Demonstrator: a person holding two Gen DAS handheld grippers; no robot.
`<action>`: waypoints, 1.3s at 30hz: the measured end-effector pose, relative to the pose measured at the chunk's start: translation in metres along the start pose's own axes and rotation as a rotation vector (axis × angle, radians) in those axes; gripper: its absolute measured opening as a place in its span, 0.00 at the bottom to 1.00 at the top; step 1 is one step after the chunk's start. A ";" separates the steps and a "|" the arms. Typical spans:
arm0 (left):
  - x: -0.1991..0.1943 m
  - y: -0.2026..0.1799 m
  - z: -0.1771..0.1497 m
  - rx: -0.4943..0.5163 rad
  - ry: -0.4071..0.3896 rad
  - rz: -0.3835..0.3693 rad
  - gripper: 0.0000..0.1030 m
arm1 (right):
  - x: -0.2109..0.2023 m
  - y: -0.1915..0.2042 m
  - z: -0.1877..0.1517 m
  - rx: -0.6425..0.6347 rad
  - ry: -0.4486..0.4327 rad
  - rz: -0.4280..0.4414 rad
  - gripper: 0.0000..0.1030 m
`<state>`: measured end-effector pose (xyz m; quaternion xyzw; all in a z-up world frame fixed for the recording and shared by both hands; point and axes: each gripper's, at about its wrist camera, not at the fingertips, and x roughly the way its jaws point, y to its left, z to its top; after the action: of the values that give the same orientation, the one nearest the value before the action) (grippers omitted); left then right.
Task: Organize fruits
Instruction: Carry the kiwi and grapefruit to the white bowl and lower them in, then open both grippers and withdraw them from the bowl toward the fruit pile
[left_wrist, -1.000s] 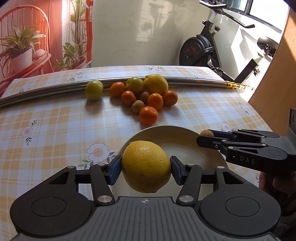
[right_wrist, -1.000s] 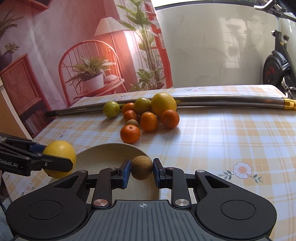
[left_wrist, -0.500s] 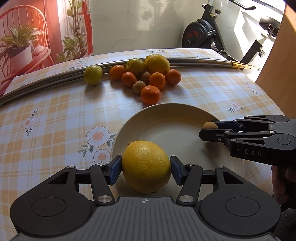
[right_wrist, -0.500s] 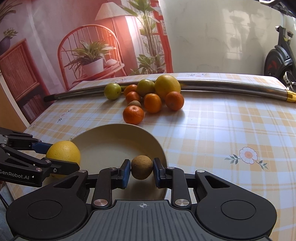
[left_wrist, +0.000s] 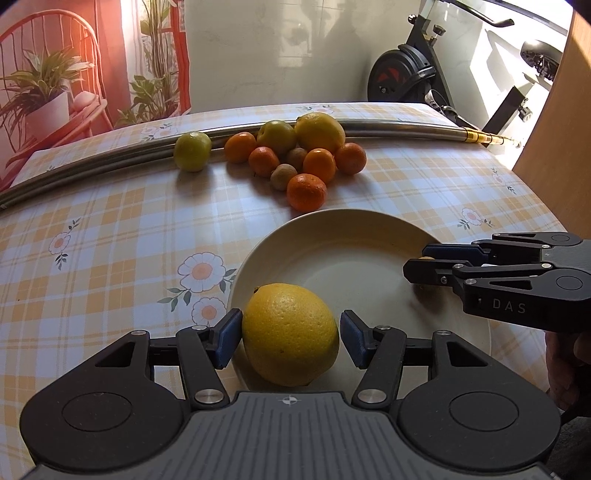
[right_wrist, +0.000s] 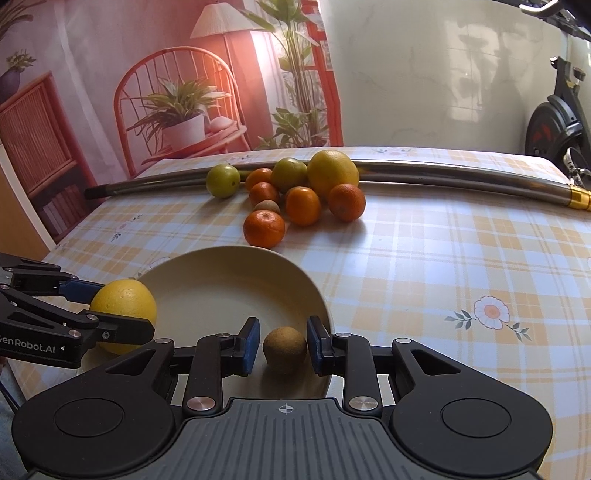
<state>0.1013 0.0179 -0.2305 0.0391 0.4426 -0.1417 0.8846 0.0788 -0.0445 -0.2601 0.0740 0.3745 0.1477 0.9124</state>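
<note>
Right wrist view alone shows the brown kiwi (right_wrist: 284, 345) on the plate (right_wrist: 236, 266), right hand-held gripper (right_wrist: 282, 347) released. Left hand-held gripper (left_wrist: 291, 334) released around the dimpled yellow lemon (left_wrist: 290, 334) (resting on plate).

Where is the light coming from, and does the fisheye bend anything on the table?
Left wrist view: sun from the far right, fruit pile throwing shadows toward the camera, plate evenly lit. Right wrist view: steel pipe bows from lens distortion, kiwi stays sharp, bright patches on the back wall.
</note>
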 end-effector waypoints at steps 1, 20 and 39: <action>-0.002 0.001 0.000 -0.012 -0.007 -0.009 0.63 | 0.000 0.000 0.000 -0.001 -0.001 0.000 0.27; -0.051 0.034 0.011 -0.248 -0.208 -0.027 0.66 | -0.032 -0.006 0.027 0.013 -0.089 -0.046 0.28; -0.100 0.064 0.047 -0.326 -0.347 0.200 0.66 | -0.063 -0.011 0.081 0.012 -0.167 -0.113 0.50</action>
<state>0.0992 0.0917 -0.1266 -0.0854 0.2953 0.0151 0.9515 0.0956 -0.0773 -0.1632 0.0704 0.3015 0.0871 0.9469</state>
